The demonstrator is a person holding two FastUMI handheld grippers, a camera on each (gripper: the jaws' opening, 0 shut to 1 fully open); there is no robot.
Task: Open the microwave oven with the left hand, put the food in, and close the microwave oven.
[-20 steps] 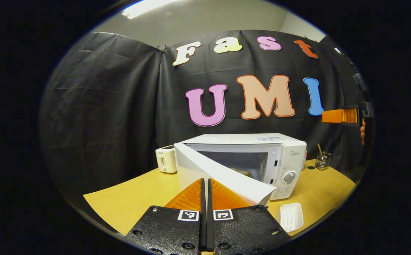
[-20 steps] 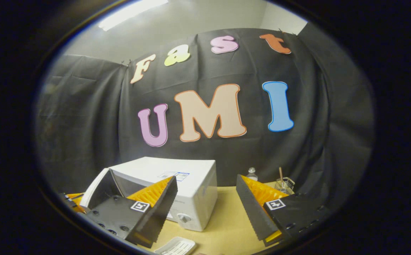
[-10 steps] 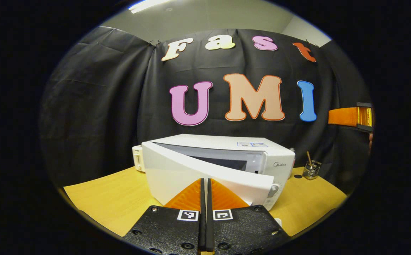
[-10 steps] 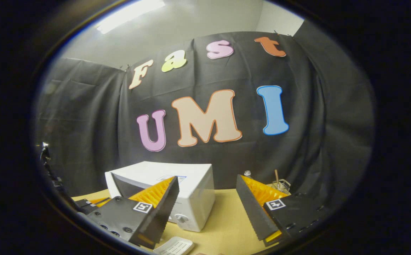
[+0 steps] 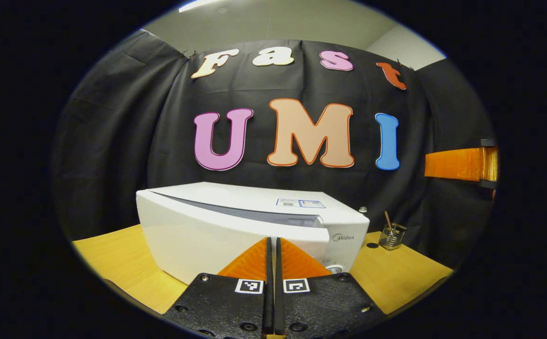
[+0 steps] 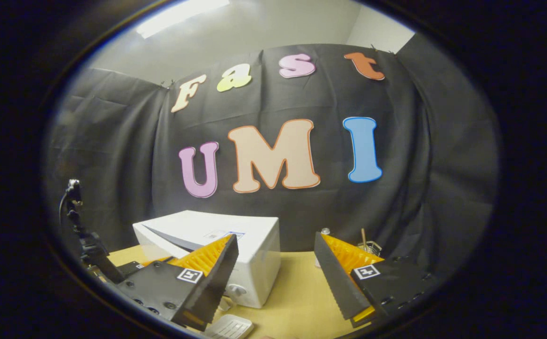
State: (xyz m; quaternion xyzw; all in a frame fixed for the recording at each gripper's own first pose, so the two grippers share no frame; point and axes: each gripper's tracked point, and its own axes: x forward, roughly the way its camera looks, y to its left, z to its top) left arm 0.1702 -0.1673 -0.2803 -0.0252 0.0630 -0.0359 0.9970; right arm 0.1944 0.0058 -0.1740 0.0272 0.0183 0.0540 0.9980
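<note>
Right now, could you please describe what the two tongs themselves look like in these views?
The left tongs have two wedge-shaped, ribbed fingers on black bolted plates, each plate carrying a small square black-and-white marker. The right tongs are built alike: serrated inner faces, ribbed outer sides, black plates with screw holes and one square marker apiece. No cables or sleeves can be made out.

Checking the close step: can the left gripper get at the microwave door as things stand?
Probably yes. The left gripper, shut, sits right at the microwave door, which looks nearly closed; nothing visible between them.
</note>
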